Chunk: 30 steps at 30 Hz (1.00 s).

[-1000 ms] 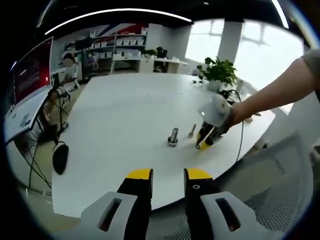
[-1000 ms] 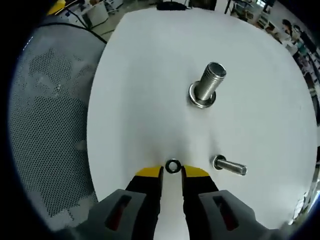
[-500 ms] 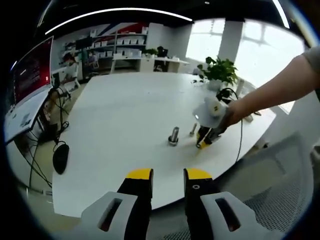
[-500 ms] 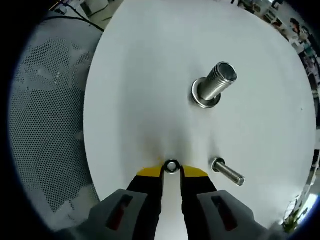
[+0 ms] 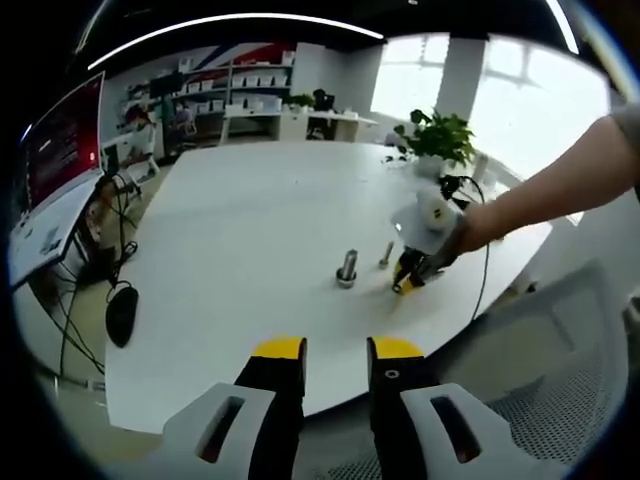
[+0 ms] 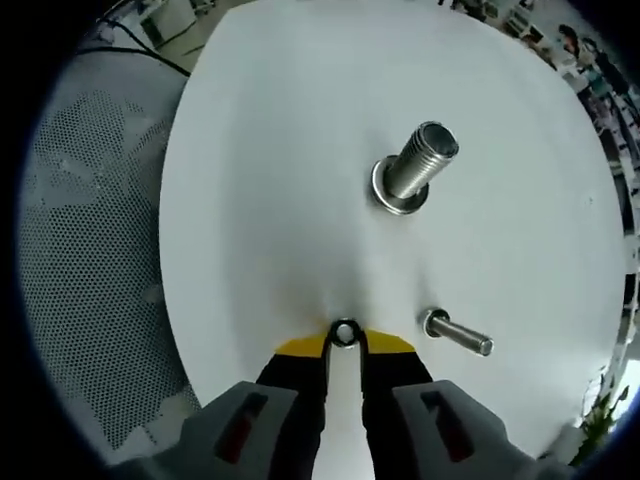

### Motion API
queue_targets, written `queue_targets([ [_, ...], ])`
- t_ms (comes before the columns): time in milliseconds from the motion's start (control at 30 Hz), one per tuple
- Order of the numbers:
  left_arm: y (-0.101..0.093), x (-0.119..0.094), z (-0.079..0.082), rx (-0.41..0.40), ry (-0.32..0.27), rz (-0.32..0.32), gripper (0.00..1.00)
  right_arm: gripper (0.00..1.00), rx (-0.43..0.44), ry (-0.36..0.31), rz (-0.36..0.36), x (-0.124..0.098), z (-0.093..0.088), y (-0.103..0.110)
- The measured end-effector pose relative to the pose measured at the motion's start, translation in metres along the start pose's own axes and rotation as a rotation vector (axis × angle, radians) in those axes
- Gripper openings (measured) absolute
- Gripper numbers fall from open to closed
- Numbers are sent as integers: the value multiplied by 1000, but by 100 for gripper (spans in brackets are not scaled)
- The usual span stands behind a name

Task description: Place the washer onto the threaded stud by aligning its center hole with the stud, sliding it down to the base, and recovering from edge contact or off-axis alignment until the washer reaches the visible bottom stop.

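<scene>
White table (image 6: pixel 250 150) — right gripper (image 6: pixel 344 343) pinching washer (image 6: pixel 344 332) at jaw tips, low by surface, short of large threaded stud (image 6: pixel 412 170); small bolt (image 6: pixel 455 334) just beside. Left gripper (image 5: pixel 334 352) narrowly parted, empty, held back — likely clearing workspace.

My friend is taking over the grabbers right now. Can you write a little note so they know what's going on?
Right gripper: down at the white table, jaws closed on the small washer at their tips.
Left gripper: open, empty, held back off the table edge.
Large threaded stud stands ahead of the washer, a washer already at its base. Small stud lies to the right.
Done: washer gripped.
Left: carry it over, line up the hole, slide it down.
</scene>
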<state>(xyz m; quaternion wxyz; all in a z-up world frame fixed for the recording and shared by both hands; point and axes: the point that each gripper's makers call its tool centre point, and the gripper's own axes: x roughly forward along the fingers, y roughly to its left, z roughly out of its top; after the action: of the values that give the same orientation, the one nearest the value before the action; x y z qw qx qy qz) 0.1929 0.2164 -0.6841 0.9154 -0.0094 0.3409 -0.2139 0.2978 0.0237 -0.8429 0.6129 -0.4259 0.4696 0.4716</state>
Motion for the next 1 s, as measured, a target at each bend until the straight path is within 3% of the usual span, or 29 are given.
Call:
queue_targets([
  [33, 0, 0, 0, 0, 1, 0, 22, 2, -41, -4, 29, -1, -2, 0],
  [167, 0, 0, 1, 0, -2, -3, 22, 3, 32, -9, 33, -1, 0, -2],
  [267, -1, 0, 1, 1, -6, -6, 22, 3, 8, -14, 39, -1, -1, -4],
  [800, -1, 0, 2, -5, -13, -8, 22, 3, 17, -40, 2, -1, -1, -3],
  [1000, -1, 0, 3, -6, -13, -13, 22, 4, -2, -4, -6, 3, 0, -4],
])
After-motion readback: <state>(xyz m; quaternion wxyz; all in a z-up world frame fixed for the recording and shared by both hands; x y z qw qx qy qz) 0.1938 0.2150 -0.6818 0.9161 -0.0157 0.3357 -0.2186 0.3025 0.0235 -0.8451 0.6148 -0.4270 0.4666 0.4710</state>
